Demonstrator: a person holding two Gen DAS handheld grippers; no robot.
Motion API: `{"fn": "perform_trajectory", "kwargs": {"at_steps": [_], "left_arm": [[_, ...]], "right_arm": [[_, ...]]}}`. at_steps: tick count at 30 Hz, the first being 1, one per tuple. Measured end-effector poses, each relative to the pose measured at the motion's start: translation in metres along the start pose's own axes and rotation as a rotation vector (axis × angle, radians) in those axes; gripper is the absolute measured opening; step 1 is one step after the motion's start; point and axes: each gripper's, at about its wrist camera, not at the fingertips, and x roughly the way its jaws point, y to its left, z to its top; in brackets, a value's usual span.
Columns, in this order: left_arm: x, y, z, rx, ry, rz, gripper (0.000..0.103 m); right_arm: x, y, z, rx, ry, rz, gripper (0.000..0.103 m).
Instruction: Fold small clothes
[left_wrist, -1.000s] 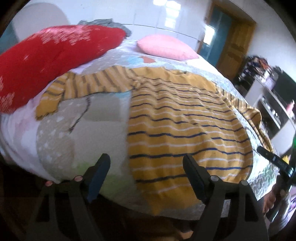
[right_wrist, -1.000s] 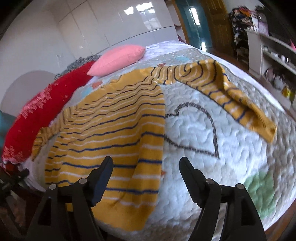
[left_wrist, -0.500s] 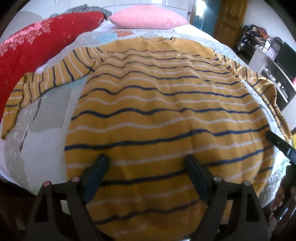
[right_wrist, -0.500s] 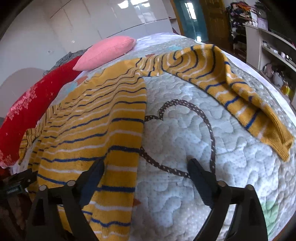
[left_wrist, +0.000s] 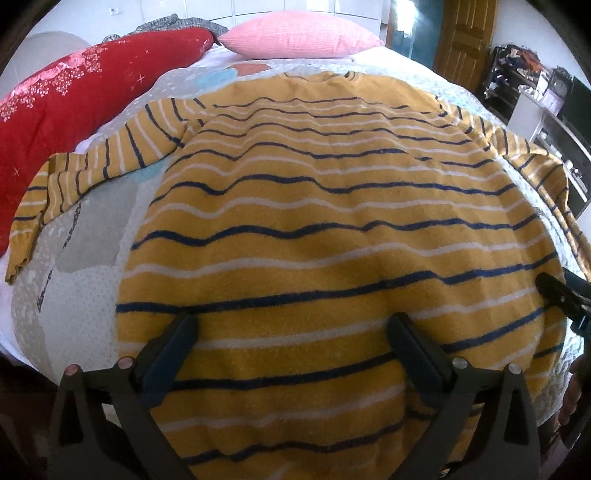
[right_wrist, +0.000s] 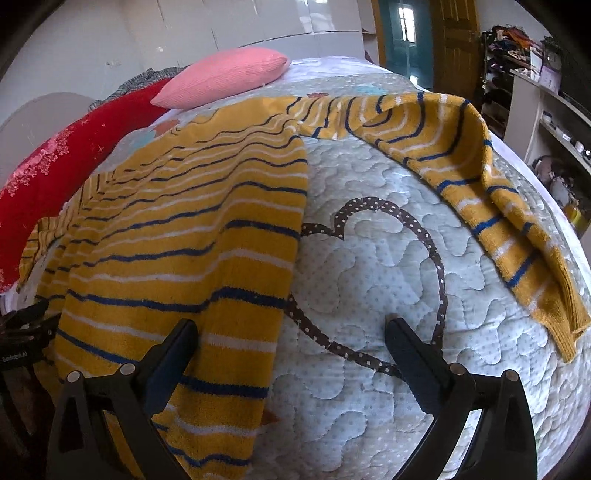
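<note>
Sweater (left_wrist: 332, 229): spread flat on the quilt (right_wrist: 369, 277), sleeves out, hem draped over the near edge.
Left gripper (left_wrist: 291, 328): jaws opening, nothing between them, above the hem.
Right gripper (right_wrist: 288, 332): jaws wide apart, empty, straddling the sweater's side edge.
Risk: a pinch may catch quilt with knit; the hanging hem may slide off.
Hidden: hem end, far cuff; whether the tips touch cloth is unclear.

Both claws wider, nearer sweater (left_wrist: 332, 221).

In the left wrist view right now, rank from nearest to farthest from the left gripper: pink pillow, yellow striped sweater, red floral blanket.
1. Yellow striped sweater, directly beneath the left gripper.
2. Red floral blanket, upper left.
3. Pink pillow, far end, centre.
</note>
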Motion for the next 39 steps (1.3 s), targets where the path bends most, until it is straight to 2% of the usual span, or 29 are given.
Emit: {"fn": "perform_trajectory", "kwargs": {"at_steps": [8, 10, 12, 13, 14, 15, 18, 20, 22, 24, 26, 28, 29, 31, 32, 33, 36, 37, 39], "left_arm": [[0.001, -0.003, 0.002, 0.002, 0.019, 0.026, 0.103], [-0.001, 0.0, 0.002, 0.001, 0.017, 0.004, 0.103], [-0.013, 0.007, 0.003, -0.012, -0.001, -0.064, 0.1], [-0.022, 0.011, 0.003, -0.021, -0.022, -0.103, 0.098], [-0.029, 0.015, 0.004, -0.026, -0.042, -0.122, 0.098], [-0.038, 0.019, 0.004, -0.028, -0.068, -0.136, 0.098], [-0.063, 0.033, 0.004, -0.033, -0.136, -0.168, 0.098], [-0.072, 0.043, 0.005, -0.047, -0.155, -0.197, 0.098], [-0.076, 0.051, 0.005, -0.064, -0.164, -0.221, 0.098], [-0.078, 0.058, 0.005, -0.076, -0.169, -0.242, 0.098], [-0.079, 0.064, 0.003, -0.085, -0.163, -0.25, 0.098], [-0.077, 0.069, 0.002, -0.096, -0.149, -0.26, 0.098], [-0.076, 0.073, 0.001, -0.101, -0.142, -0.262, 0.098], [-0.075, 0.078, -0.001, -0.107, -0.137, -0.254, 0.098], [-0.074, 0.081, -0.003, -0.108, -0.137, -0.248, 0.098], [-0.074, 0.084, -0.003, -0.111, -0.137, -0.244, 0.098], [-0.074, 0.091, -0.006, -0.126, -0.142, -0.242, 0.098], [-0.075, 0.092, -0.006, -0.13, -0.144, -0.242, 0.098], [-0.075, 0.094, -0.005, -0.139, -0.149, -0.241, 0.098]], "right_arm": [[0.003, 0.013, -0.006, -0.09, -0.013, -0.08, 0.103], [0.0, 0.009, -0.007, -0.071, -0.029, -0.055, 0.103], [-0.006, 0.001, -0.006, -0.047, -0.029, -0.007, 0.102], [-0.013, -0.008, -0.003, -0.002, -0.043, 0.034, 0.099], [-0.018, -0.016, -0.001, 0.04, -0.057, 0.069, 0.092], [-0.024, -0.034, 0.005, 0.124, -0.075, 0.131, 0.089], [-0.032, -0.082, 0.032, 0.352, -0.133, 0.21, 0.089], [-0.027, -0.114, 0.051, 0.525, -0.159, 0.304, 0.089], [-0.01, -0.151, 0.07, 0.752, -0.19, 0.424, 0.089], [0.009, -0.174, 0.079, 0.911, -0.195, 0.498, 0.09], [0.027, -0.19, 0.083, 1.053, -0.198, 0.531, 0.09], [0.041, -0.2, 0.081, 1.17, -0.191, 0.524, 0.089], [0.043, -0.202, 0.08, 1.2, -0.193, 0.505, 0.083], [0.045, -0.205, 0.076, 1.249, -0.192, 0.449, 0.061], [0.048, -0.208, 0.078, 1.248, -0.171, 0.407, 0.038], [0.047, -0.208, 0.079, 1.227, -0.16, 0.372, 0.023], [0.03, -0.2, 0.105, 1.014, -0.135, 0.189, 0.009], [0.014, -0.193, 0.122, 0.925, -0.159, 0.155, 0.008], [-0.021, -0.182, 0.149, 0.801, -0.228, 0.148, 0.008]]}}
